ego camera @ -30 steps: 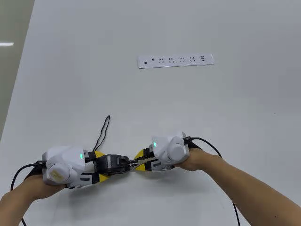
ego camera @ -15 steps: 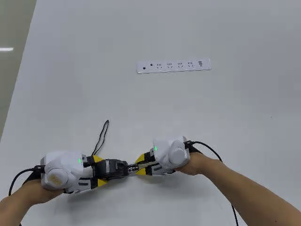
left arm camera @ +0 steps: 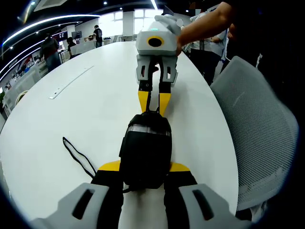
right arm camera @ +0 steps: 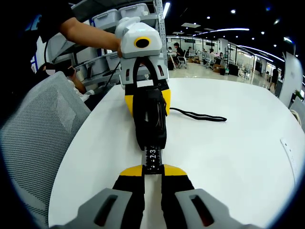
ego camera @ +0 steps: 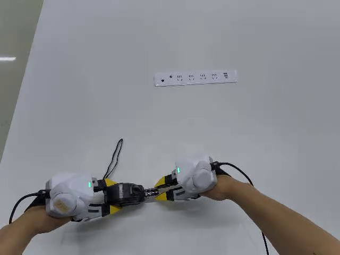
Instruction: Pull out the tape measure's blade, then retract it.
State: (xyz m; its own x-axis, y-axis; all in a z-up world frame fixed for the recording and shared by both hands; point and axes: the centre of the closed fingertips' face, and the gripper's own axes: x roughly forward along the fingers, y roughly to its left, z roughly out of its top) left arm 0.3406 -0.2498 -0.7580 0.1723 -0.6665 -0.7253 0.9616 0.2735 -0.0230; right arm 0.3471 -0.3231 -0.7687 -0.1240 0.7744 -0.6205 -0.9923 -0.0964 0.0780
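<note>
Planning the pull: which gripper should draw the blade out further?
Right, probably. The right gripper is shut on the numbered metal blade tip, while the left gripper clamps the black tape measure case.

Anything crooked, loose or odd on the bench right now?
Nothing stands out. The left gripper holds the tape measure case, the right gripper pinches the blade, which runs straight; the wrist strap trails loose on the table.

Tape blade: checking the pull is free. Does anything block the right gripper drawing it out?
Nothing visible does. The right gripper clamps the numbered blade; the white power strip lies far across the white table.
</note>
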